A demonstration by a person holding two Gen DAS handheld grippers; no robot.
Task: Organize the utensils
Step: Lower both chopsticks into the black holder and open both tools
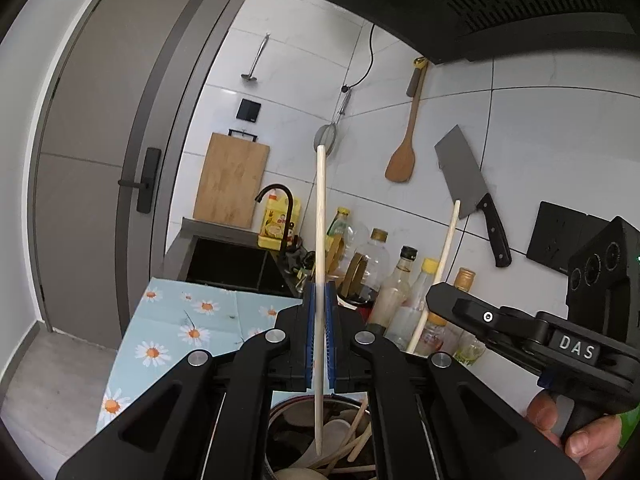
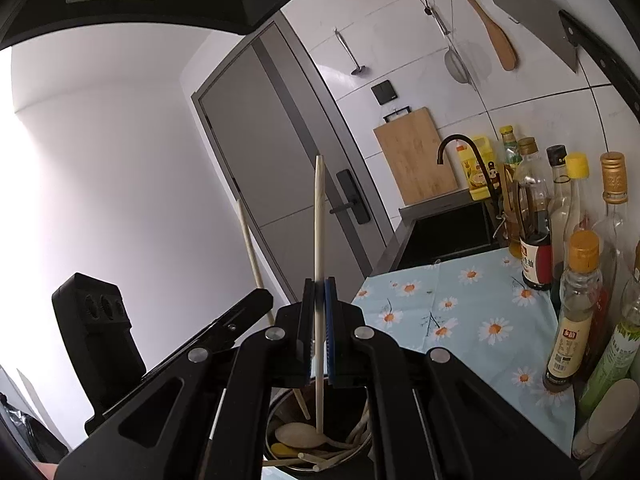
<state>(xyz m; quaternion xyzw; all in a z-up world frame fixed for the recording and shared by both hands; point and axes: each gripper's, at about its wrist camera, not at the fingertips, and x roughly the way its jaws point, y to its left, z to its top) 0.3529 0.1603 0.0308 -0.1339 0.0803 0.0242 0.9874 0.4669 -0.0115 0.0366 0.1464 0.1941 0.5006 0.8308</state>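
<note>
left hand-held gripper point(image 1: 319, 312) clamped on one chopstick point(image 1: 321, 240), upright above the pot point(image 1: 280, 436) | right hand-held gripper point(image 2: 319, 312) clamped on a second chopstick point(image 2: 319, 240), above the pot too | progress: early, spoons and sticks lie loose in the pot

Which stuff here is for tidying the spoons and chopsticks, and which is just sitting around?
For the job:
left gripper, pinching a chopstick
right gripper, pinching another chopstick
pot of utensils

Just sitting around:
sauce bottles
cleaver on the wall
wooden spatula
cutting board
</note>
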